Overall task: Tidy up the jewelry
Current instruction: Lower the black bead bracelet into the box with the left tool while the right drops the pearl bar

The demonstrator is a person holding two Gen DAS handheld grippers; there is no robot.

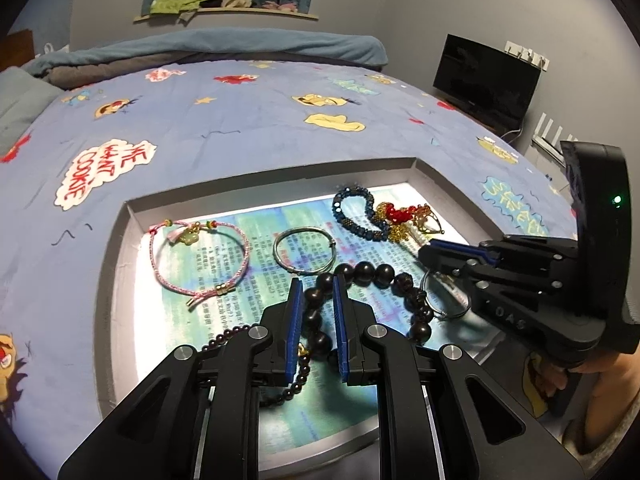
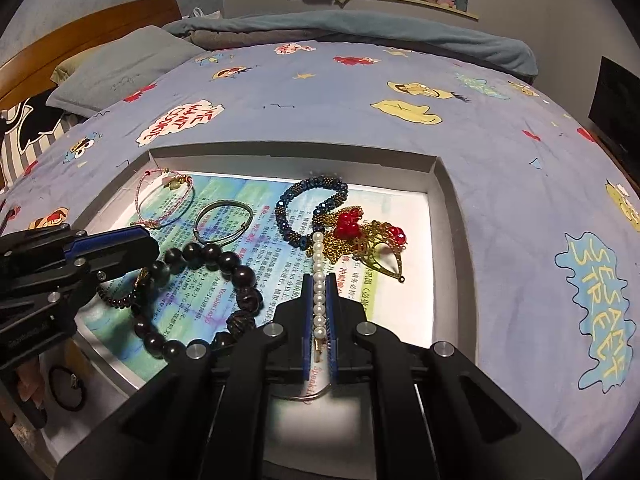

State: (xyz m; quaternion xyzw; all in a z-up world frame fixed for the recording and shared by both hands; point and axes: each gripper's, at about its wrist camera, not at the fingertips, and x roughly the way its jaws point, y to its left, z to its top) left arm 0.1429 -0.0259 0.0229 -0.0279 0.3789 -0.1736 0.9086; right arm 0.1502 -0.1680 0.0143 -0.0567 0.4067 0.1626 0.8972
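A shallow grey box (image 1: 280, 170) (image 2: 448, 196) on the bed holds the jewelry. My left gripper (image 1: 316, 284) is shut on a large dark wooden bead bracelet (image 1: 378, 274) (image 2: 240, 276). My right gripper (image 2: 319, 280) (image 1: 434, 250) is shut on a white pearl strand (image 2: 318, 264). Also in the box are a pink cord bracelet (image 1: 240, 248) (image 2: 150, 206), a silver bangle (image 1: 304, 250) (image 2: 224, 220), a blue beaded bracelet (image 1: 352, 216) (image 2: 308, 208), a tangle of gold chain with red beads (image 1: 404, 216) (image 2: 368, 236), a small dark bead strand (image 1: 224, 336) (image 2: 116, 300) and a thin wire ring (image 1: 448, 300).
The box lies on a blue cartoon-print bedspread (image 1: 240, 120) (image 2: 520, 160). Pillows (image 2: 120, 68) and a wooden headboard (image 2: 80, 36) are at the far left. A dark monitor (image 1: 484, 80) stands beside the bed. A black hair tie (image 2: 68, 388) lies near the box's left corner.
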